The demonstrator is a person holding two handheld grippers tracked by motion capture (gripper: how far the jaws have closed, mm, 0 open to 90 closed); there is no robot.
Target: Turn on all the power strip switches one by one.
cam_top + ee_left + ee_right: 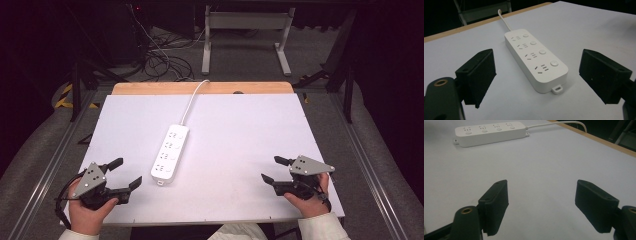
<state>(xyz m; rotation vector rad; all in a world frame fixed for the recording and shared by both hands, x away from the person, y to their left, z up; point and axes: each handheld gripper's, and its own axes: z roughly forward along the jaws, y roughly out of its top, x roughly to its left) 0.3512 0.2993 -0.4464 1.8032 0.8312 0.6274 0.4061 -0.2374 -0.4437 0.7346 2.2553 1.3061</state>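
High view places a white power strip [170,153] near the middle of the white tabletop [240,150], lying lengthwise away from the person, with its cable [192,100] running off over the far wooden edge. The left gripper [126,173] rests at the near left, just beside the strip's near end. The right gripper [270,170] rests at the near right, well apart from the strip. Both sets of fingers stand apart and hold nothing.

Left gripper view shows the strip [535,59] lying between and beyond the two black fingers [477,75], with four outlets, each paired with a round button, and a mounting tab at the near end. Right gripper view shows the strip [490,133] far off across bare tabletop.

Judged step: start position, before any approach. The left gripper is already aimed at the strip, so the next move probably calls for a short forward advance, with the fingers aligned to the strip's near end or to a button.

Limits of view: the plug end of the cable is cut off beyond the tabletop. Whether any button is pressed cannot be made out.
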